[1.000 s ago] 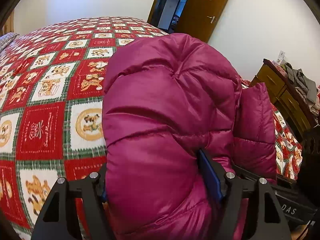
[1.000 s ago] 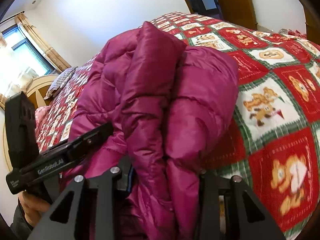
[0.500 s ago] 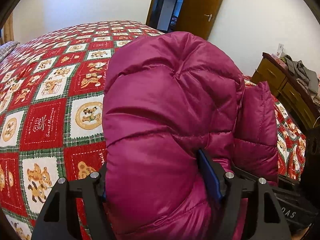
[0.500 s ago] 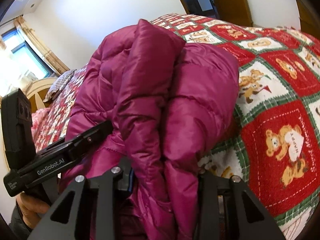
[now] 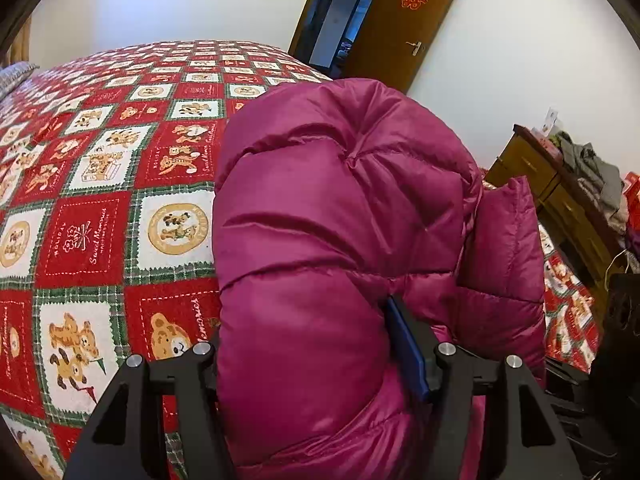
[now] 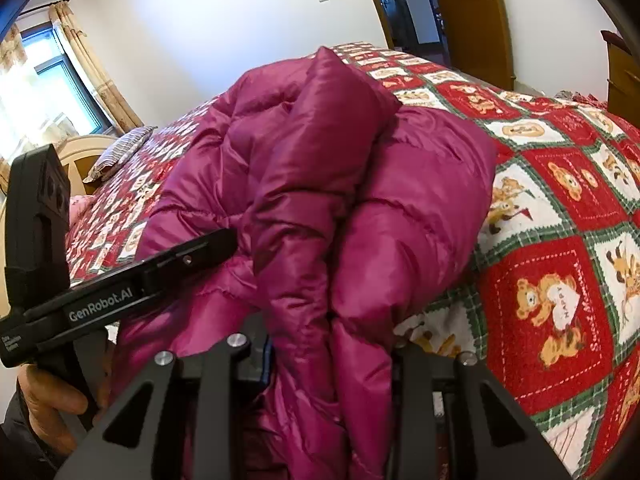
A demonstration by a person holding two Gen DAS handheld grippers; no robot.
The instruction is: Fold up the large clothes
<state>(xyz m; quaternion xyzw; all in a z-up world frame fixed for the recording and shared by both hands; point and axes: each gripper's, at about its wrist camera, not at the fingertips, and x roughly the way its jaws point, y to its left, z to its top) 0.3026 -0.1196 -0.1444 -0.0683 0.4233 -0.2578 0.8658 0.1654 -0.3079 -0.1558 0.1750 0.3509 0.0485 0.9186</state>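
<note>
Bed (image 5: 100,208), red patchwork quilt: folded magenta puffer jacket (image 5: 340,248) on it. Left gripper (image 5: 316,364) and right gripper (image 6: 332,360), fingers part-open, each clamping the jacket's near edge.

Bright, even daylight; strong fisheye warp in both views.

Light enters through the window (image 6: 44,92), which is blown out to white glare. The puffer jacket (image 5: 340,248) shows soft satin sheen, shadowed in its folds. Black vignette fills the corners; the door (image 5: 404,28) and walls bow. Focus is mostly sharp, softening slightly toward the edges.
</note>
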